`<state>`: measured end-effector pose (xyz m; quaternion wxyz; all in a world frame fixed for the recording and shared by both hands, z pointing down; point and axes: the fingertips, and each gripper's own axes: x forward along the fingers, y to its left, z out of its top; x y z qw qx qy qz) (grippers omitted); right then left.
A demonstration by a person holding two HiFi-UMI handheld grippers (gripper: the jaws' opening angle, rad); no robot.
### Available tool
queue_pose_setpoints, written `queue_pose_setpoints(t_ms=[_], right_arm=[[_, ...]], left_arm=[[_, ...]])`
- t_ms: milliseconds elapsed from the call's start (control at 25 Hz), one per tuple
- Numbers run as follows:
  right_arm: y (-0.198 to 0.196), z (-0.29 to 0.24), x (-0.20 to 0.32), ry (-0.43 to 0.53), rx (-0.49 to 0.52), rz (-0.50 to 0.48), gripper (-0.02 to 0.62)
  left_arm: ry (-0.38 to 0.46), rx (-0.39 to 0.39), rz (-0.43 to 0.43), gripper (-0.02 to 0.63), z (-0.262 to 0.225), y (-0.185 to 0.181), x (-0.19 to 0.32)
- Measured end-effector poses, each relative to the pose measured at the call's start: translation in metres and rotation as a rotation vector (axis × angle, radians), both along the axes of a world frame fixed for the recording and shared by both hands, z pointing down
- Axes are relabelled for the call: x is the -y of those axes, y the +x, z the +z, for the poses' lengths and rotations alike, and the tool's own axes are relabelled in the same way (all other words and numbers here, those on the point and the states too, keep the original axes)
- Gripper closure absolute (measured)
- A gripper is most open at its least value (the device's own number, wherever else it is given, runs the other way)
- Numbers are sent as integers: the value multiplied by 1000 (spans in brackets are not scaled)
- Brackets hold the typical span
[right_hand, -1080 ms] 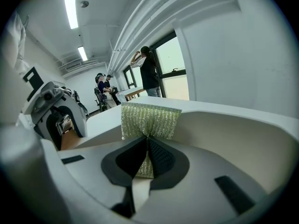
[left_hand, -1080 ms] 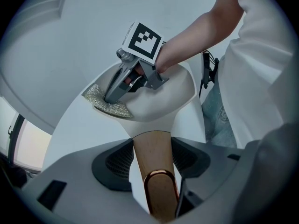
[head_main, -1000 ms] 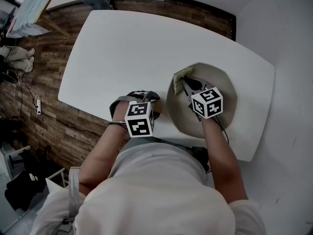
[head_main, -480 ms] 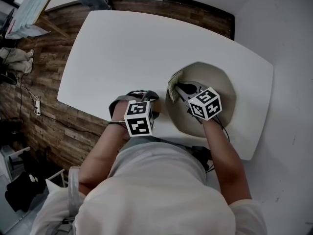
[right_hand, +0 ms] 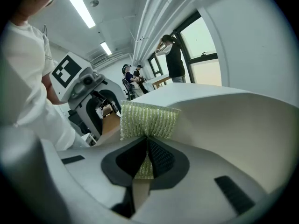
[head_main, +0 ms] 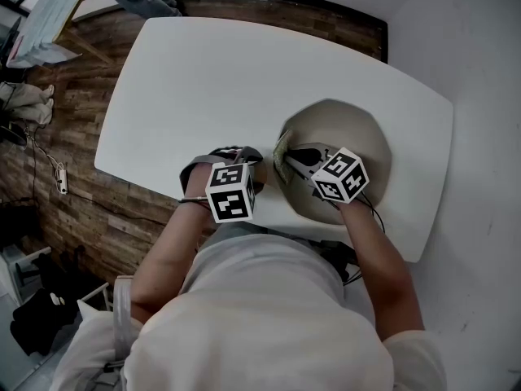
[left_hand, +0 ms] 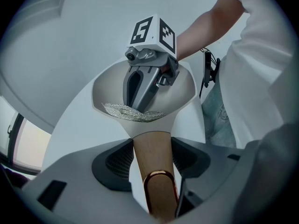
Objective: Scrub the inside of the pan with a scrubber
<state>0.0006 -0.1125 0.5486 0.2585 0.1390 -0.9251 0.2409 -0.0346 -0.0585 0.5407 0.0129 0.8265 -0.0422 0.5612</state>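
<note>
**A:** Where is the pan?

**B:** The cream frying pan sits on the white bench, toward the bench's right near part. Its wooden handle reaches out to the left

**A:** And the left gripper?

**B:** The left gripper is at the handle, pointing steeply down. Its fingers stand wide but are clamped on the wood from both sides. A copper-coloured hanging loop at the handle's end shows between them

**A:** What about the scrubber?

**B:** It is a pale green, glittery mesh scrubber, pinched in the right gripper. Those fingers are narrow, closed on the lower edge of the scrubber, and the rest of it fans out above them

**A:** Where in the pan is it?

**B:** Inside, against the left wall, just beside the spot where the handle joins. In the head view it shows right at the pan's left rim. The right gripper slants across the pan's near half, with its marker cube above the pan's near part

**A:** Anything else in view?

**B:** The person's white shirt fills the near part of the head view. A dark wood floor lies to the left of the bench. In the right gripper view, people stand far off by a window under strip ceiling lights
</note>
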Motion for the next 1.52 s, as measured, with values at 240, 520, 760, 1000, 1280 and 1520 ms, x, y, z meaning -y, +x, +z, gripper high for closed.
queue_pose_setpoints(t_ms=[240,520,760,1000,1280,1520], right_arm=[[-3,0,-15,-15,-2,-61,572],[-3,0,-24,-30,-2,-106,572],[0,0,-38,-52,-8,-170,572],[9,1,-58,-77,-22,-250,572],[19,2,-79,-111,-55,-340,572],[30,4,-97,-147,-85,-409,572]], left_arm=[[-3,8,-1,354,0,-2,1],[-6,10,-6,354,1,-2,1],[-6,15,-7,354,1,-3,3],[-4,21,-12,354,0,0,3],[-6,25,-17,353,1,-1,3],[-10,25,-21,353,1,-1,3]])
